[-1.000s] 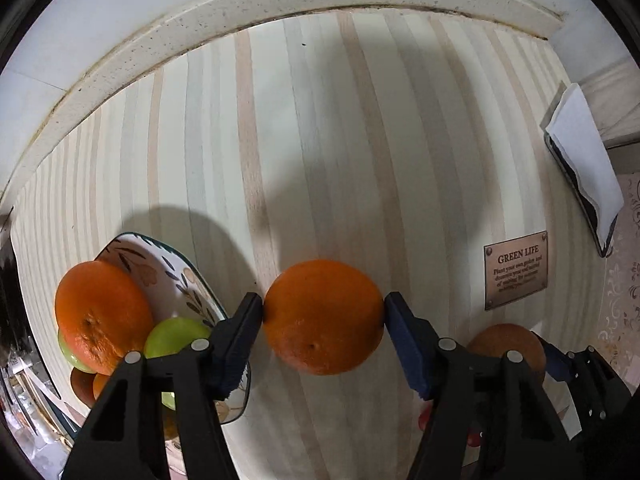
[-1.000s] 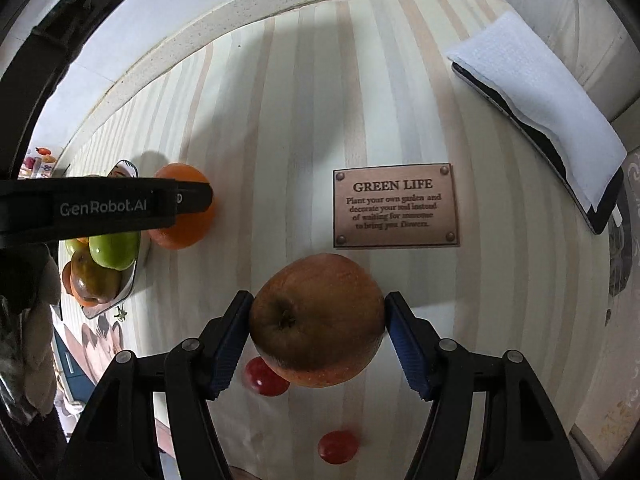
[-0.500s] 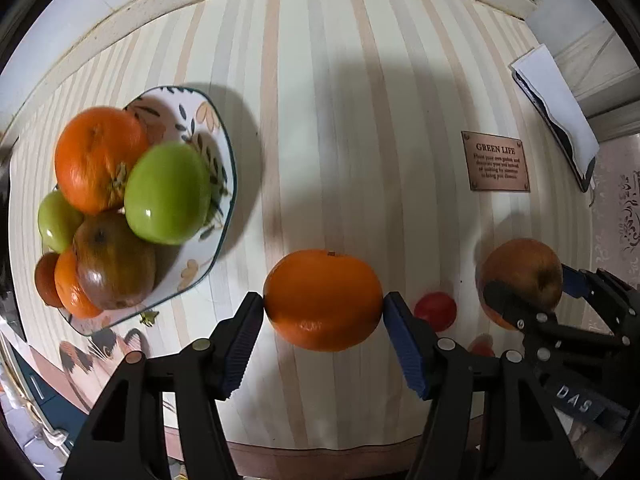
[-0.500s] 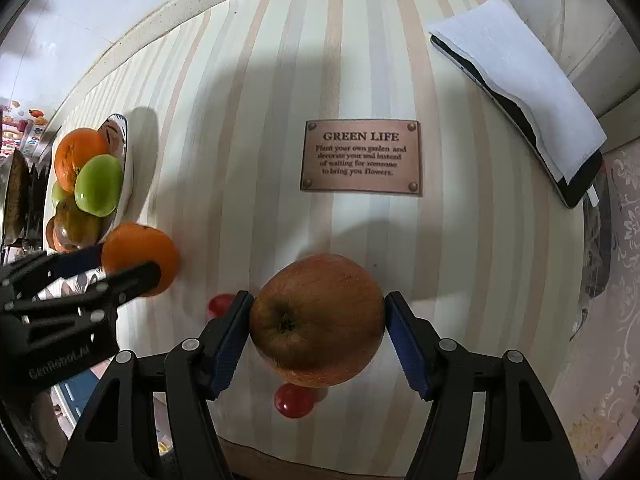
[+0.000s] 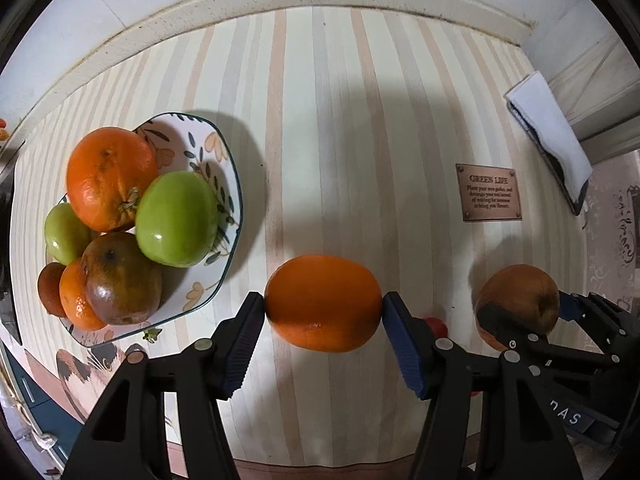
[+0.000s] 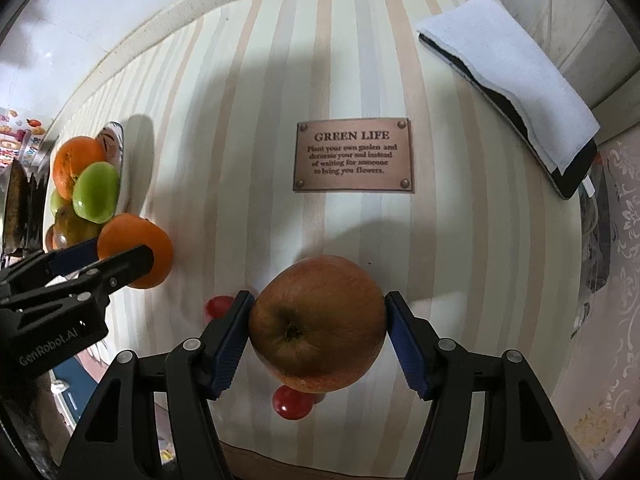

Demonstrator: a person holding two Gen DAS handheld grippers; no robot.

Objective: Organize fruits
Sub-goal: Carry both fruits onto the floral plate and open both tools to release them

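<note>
Two handheld grippers above a striped table, each clamping one fruit, with a fruit bowl off to the left.

The left gripper [image 5: 323, 320] has its blue-padded jaws closed on an orange [image 5: 323, 302], held in the air above the striped tablecloth [image 5: 340, 120]. To the left of this gripper and slightly ahead sits a flower-patterned bowl [image 5: 224, 168] piled with fruit: a large orange [image 5: 108, 178], a green apple [image 5: 176, 218], a smaller green fruit [image 5: 64, 234] and a brownish apple [image 5: 120, 280]. The right gripper [image 6: 320, 326], just to the right of the left one, grips a reddish-brown apple [image 6: 318, 324] between its pads. Beneath it, two small red fruits [image 6: 292, 402] lie on the cloth. Ahead of the right gripper lies a copper plaque [image 6: 354, 156] reading "GREEN LIFE"; farther ahead and to its right, a folded white cloth [image 6: 508, 92] rests on a dark flat object.
</note>
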